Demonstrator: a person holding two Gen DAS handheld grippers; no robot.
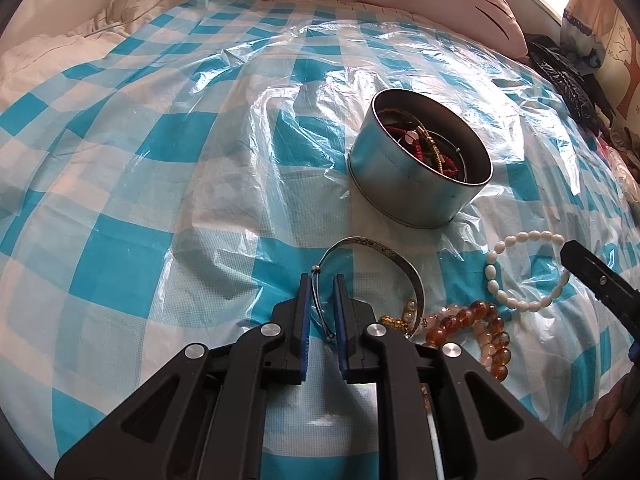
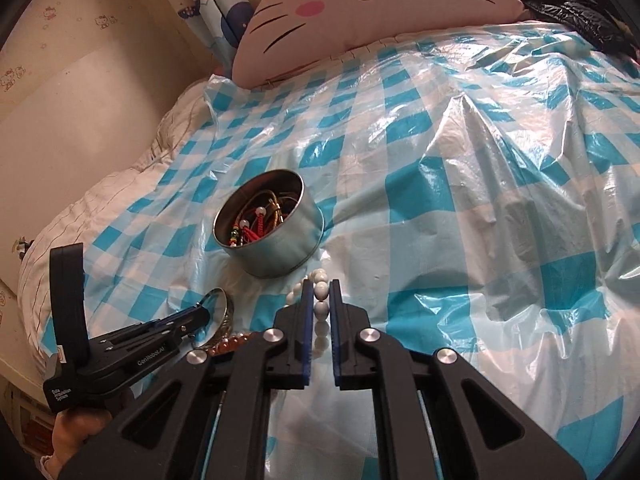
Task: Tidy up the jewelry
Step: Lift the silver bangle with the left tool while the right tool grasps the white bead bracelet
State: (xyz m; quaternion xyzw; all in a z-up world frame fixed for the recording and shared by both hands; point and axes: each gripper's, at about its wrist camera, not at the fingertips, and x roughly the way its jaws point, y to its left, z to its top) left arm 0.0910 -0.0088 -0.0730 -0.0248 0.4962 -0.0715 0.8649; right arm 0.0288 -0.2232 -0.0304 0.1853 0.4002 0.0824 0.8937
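Observation:
My left gripper [image 1: 322, 286] is shut on the thin wire part of a silver engraved bangle [image 1: 400, 264], which stands tilted on the bed; its fingers [image 2: 188, 316] also show in the right wrist view, at the bangle [image 2: 226, 312]. My right gripper [image 2: 321, 292] is shut on a white bead bracelet [image 2: 320, 312], with a row of beads between its pads. In the left wrist view its tip [image 1: 576, 256] sits at the right side of that bracelet [image 1: 492, 272]. Amber and pale bead strings [image 1: 472, 320] lie heaped beside the bangle. A round metal tin [image 1: 400, 196] [image 2: 280, 256] just beyond holds red and gold cords.
A blue-and-white checked plastic sheet [image 2: 440, 200] covers the bed, wrinkled and shiny. A pink cat-face pillow [image 2: 360, 8] lies at the head, a black plastic bag [image 1: 568, 80] to the right, a white quilt [image 1: 60, 52] to the left. A person's hand [image 2: 76, 436] holds the left gripper.

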